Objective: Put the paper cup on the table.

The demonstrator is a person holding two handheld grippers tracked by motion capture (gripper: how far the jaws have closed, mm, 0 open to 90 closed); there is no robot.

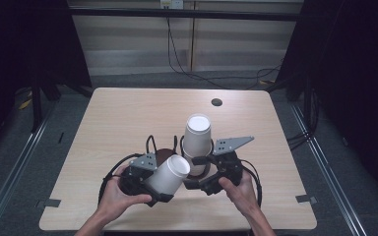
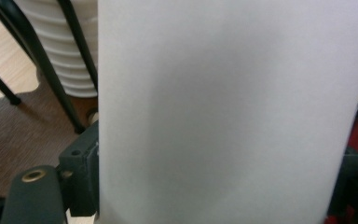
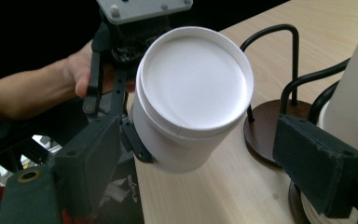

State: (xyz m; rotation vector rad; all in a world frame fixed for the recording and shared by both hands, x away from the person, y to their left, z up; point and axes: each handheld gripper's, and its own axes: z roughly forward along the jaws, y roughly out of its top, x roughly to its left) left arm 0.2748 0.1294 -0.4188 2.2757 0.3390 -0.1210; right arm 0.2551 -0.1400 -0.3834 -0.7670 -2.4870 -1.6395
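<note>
The left gripper pinches a single white cup, tilted, just beside the stack of cups in the wire holder; the right gripper apparently braces that stack, grip unclear; next: set the cup down clear.

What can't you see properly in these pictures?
- Left gripper view: the white cup sits so close that it covers what lies behind it.
- High view: the cup stack hides the holder's right side.
- Right gripper view: the stack is cut off by the right edge, so its top is missing.
</note>
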